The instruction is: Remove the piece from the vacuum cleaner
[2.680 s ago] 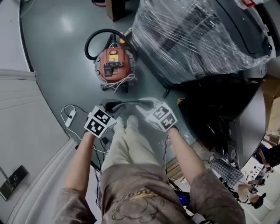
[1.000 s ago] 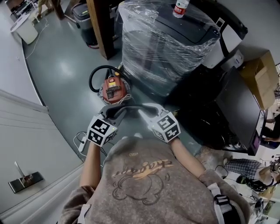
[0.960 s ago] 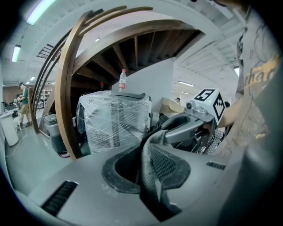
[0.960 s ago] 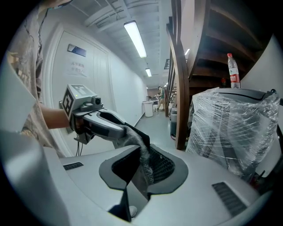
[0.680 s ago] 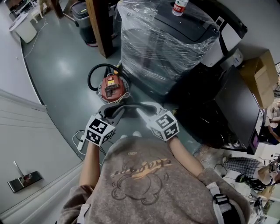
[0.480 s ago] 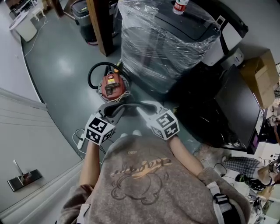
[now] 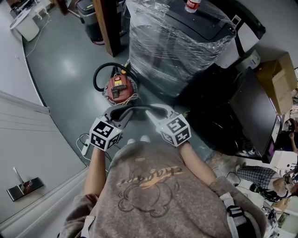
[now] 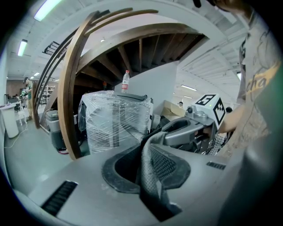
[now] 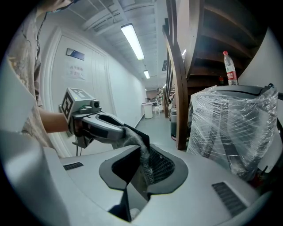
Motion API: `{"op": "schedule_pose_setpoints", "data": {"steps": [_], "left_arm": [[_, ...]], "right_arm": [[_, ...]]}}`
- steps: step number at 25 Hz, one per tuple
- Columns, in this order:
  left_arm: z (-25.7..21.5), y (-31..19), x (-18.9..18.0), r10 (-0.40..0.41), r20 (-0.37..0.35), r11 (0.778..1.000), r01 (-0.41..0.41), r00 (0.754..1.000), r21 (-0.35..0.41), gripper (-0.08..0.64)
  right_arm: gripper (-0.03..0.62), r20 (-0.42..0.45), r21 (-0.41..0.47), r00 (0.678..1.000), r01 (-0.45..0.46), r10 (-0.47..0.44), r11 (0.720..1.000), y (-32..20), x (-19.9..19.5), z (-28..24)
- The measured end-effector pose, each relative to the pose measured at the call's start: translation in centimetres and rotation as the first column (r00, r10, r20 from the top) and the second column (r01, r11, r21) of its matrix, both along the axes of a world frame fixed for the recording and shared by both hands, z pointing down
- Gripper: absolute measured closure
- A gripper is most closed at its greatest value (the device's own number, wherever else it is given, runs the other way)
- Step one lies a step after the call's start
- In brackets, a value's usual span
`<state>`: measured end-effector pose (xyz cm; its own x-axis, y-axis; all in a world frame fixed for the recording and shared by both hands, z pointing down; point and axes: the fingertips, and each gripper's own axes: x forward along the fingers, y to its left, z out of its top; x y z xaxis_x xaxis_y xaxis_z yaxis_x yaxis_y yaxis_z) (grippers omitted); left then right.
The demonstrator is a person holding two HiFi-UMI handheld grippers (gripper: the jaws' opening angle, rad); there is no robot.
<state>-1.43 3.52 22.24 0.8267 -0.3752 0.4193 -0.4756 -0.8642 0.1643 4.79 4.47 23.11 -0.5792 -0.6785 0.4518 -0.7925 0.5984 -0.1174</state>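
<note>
The red vacuum cleaner (image 7: 118, 88) stands on the grey floor ahead of me, its black hose (image 7: 99, 75) looped beside it. A grey, mesh-textured piece (image 7: 139, 110) hangs in the air between my two grippers, apart from the vacuum. My left gripper (image 7: 122, 117) is shut on its left end, and my right gripper (image 7: 156, 116) is shut on its right end. In the left gripper view the piece (image 8: 161, 164) rises from my left gripper (image 8: 148, 178) towards the other one. In the right gripper view the piece (image 9: 154, 165) runs the same way from my right gripper (image 9: 140, 178).
A large machine wrapped in plastic film (image 7: 181, 42) stands right of the vacuum, with a bottle (image 7: 192, 5) on top. A wooden post (image 7: 108, 25) and a bin (image 7: 87, 16) are behind. A power strip with a cable (image 7: 85, 147) lies by my left foot. A cardboard box (image 7: 279, 81) sits far right.
The view has risen and the vacuum cleaner now looks smaller and further off. Both grippers stay together in front of me with the piece still held between them.
</note>
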Motion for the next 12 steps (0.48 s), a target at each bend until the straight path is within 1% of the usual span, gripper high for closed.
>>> {"op": "schedule_pose_setpoints", "data": {"steps": [12], "left_arm": [[-0.24, -0.15, -0.26, -0.011, -0.001, 1.000, 0.011, 1.000, 0.006, 0.502]], "right_arm": [[0.538, -0.003, 0.019, 1.000, 0.016, -0.016, 1.000, -0.43, -0.27, -0.43]]}}
